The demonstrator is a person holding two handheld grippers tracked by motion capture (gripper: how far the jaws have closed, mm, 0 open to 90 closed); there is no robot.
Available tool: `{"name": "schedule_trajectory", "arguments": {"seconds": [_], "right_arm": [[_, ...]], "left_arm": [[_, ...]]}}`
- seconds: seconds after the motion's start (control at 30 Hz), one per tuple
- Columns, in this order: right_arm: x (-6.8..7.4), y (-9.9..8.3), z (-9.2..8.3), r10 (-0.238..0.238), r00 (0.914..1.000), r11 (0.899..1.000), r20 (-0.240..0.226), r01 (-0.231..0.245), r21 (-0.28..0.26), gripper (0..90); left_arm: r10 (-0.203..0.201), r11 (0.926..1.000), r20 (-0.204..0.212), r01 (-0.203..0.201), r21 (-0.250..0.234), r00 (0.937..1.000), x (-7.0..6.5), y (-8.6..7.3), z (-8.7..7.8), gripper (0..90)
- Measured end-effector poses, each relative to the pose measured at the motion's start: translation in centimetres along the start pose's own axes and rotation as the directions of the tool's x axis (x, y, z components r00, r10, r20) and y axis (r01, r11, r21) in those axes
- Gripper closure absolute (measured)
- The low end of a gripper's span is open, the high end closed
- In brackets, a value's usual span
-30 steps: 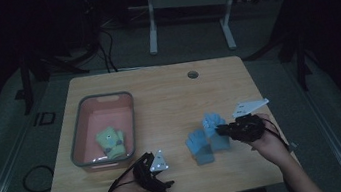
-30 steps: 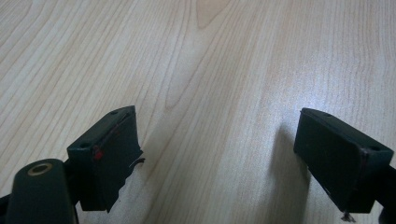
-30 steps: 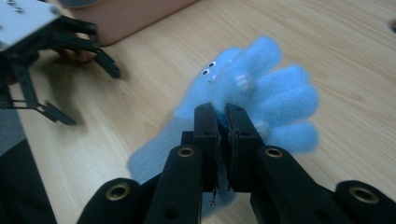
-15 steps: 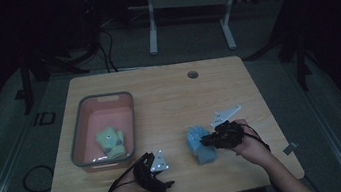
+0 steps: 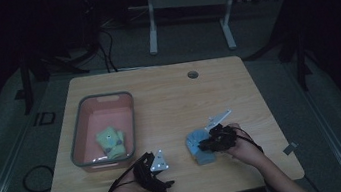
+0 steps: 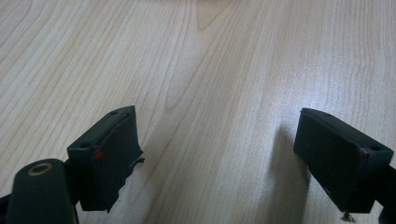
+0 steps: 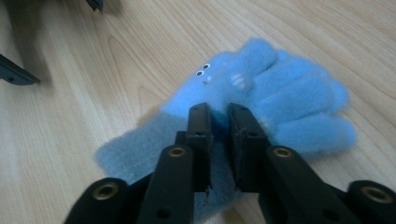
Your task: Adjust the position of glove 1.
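A fluffy blue glove (image 5: 197, 149) with small googly eyes lies flat on the wooden table (image 5: 170, 106), near its front right. My right gripper (image 5: 211, 143) lies low over it. In the right gripper view its jaws (image 7: 220, 116) stand a narrow gap apart, pinching a fold of the glove (image 7: 289, 102) near the cuff. They have just been opening a little. My left gripper (image 5: 153, 171) rests near the front edge, left of the glove. Its jaws (image 6: 217, 130) are wide apart over bare wood with nothing between them.
A pink bin with a grey rim (image 5: 76, 139) stands at the left of the table, with pale green cloth items (image 5: 111, 142) inside. A round cable hole (image 5: 193, 74) sits near the far edge. Beyond the table stand a desk frame and cables on the floor.
My right gripper has come down and to the left with the blue glove, which now lies flat on the table. The left gripper has stayed in place.
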State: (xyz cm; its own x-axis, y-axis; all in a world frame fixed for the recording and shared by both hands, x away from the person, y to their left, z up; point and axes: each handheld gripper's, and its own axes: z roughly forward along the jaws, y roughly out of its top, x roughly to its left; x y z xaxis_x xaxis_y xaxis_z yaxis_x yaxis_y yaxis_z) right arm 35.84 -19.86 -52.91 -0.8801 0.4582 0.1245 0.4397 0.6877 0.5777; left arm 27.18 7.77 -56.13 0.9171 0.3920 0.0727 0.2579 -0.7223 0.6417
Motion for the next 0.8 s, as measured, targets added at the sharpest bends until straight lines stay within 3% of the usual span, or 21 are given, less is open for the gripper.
{"name": "schedule_trajectory", "arguments": {"seconds": [0.13, 0.27, 0.4, 0.47, 0.53, 0.6, 0.67, 0.8], "right_arm": [[0.0, -0.1, 0.1, 0.003, 1.0000, 1.000, -0.002, -0.003, -0.003, 70.6], [0.2, -0.1, -0.3, -0.010, 0.9999, 1.000, 0.013, 0.010, -0.008, 64.0], [0.2, -0.3, -1.5, -0.007, 0.9995, 0.999, 0.031, 0.008, -0.043, 59.4], [0.2, -0.3, -1.7, -0.005, 0.9994, 0.999, 0.034, 0.007, -0.052, 58.9], [-0.3, -0.5, -2.5, 0.016, 0.9985, 0.997, 0.052, -0.012, -0.081, 57.8], [-0.3, -0.5, -2.5, 0.016, 0.9985, 0.997, 0.052, -0.012, -0.081, 57.8], [-1.0, -0.7, -3.2, 0.039, 0.9969, 0.994, 0.068, -0.032, -0.101, 57.7], [-1.4, -0.6, -3.7, 0.018, 0.9968, 0.995, 0.078, -0.010, -0.102, 57.6]], "left_arm": [[-0.022, 0.9996, 0.010, 0.023, -0.019, 0.9997, 0.0, 0.1, 0.0, 14.5], [-0.021, 0.9995, -0.009, 0.021, -0.025, 0.9997, -0.1, 0.4, -0.1, 14.5], [-0.059, 0.9966, -0.023, 0.057, -0.060, 0.9980, -0.4, 1.0, -0.3, 14.6], [-0.074, 0.9962, -0.030, 0.073, -0.047, 0.9968, -0.6, 1.6, -0.4, 14.6], [-0.061, 0.9967, -0.065, 0.058, -0.057, 0.9960, -1.1, 2.2, -0.5, 14.9], [-0.064, 0.9961, -0.066, 0.060, -0.065, 0.9958, -1.2, 2.6, -0.6, 15.0], [-0.075, 0.9918, -0.065, 0.067, -0.109, 0.9951, -1.6, 3.9, -0.9, 15.2], [-0.065, 0.9919, -0.043, 0.060, -0.111, 0.9969, -1.6, 4.9, -0.6, 14.7]]}}
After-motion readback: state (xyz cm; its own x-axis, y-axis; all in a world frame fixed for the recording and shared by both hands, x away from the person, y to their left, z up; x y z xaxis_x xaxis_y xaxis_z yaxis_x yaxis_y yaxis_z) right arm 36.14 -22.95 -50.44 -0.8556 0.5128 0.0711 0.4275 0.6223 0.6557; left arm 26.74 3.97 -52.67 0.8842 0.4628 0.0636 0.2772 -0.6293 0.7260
